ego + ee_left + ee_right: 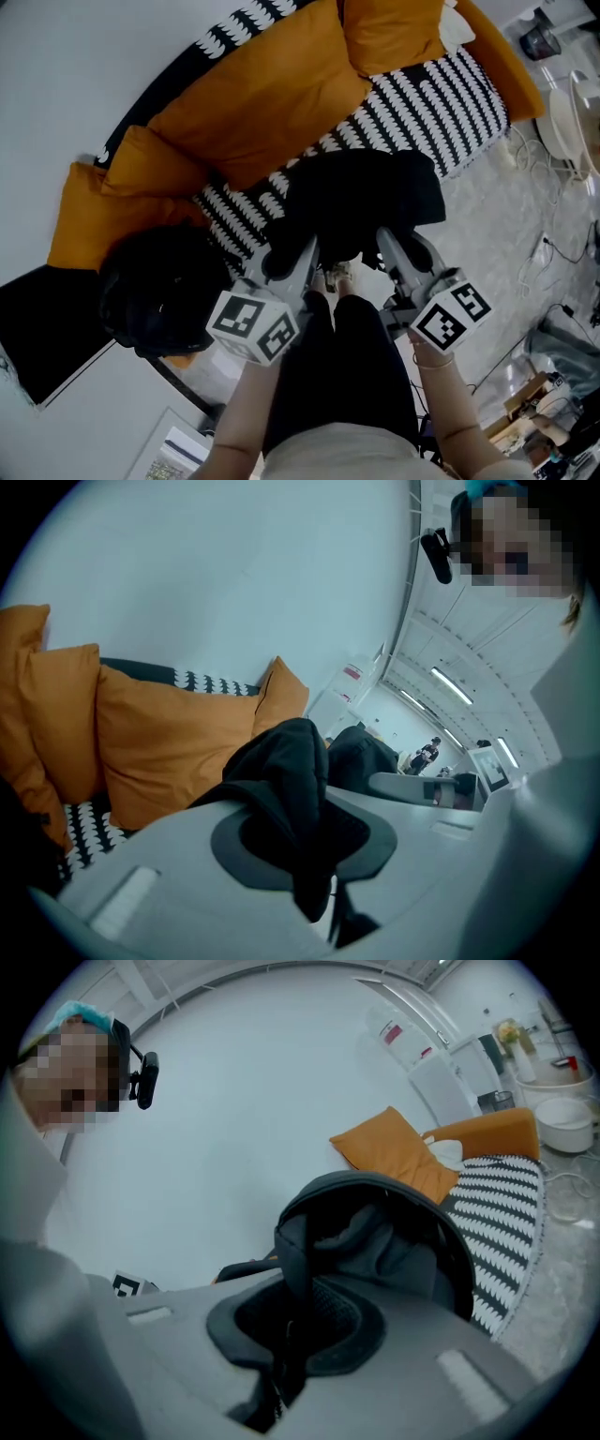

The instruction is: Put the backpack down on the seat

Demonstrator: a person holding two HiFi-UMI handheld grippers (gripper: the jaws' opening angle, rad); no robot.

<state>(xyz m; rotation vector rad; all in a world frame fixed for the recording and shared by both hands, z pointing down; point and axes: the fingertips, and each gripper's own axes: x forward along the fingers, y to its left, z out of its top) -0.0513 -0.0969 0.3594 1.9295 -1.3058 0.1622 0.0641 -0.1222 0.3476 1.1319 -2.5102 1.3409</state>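
Observation:
A black backpack (361,197) is over the front part of the sofa's black-and-white patterned seat (441,94); whether it rests on the seat I cannot tell. My left gripper (292,255) is at its near left side, shut on a fold of the backpack's black fabric (286,780). At its near right side my right gripper (394,246) is shut on a black strap (292,1269). In the right gripper view the backpack's body (403,1241) arches just beyond the jaws. In the left gripper view my left gripper (314,841) shows the fabric pinched between its grey jaws.
Orange cushions (258,103) line the sofa's back, and more orange padding (84,220) is at its left end. A round black bag (159,291) lies at the left end. My legs in black trousers (342,375) are close to the sofa's front. Cables (553,253) and clutter lie on the floor at right.

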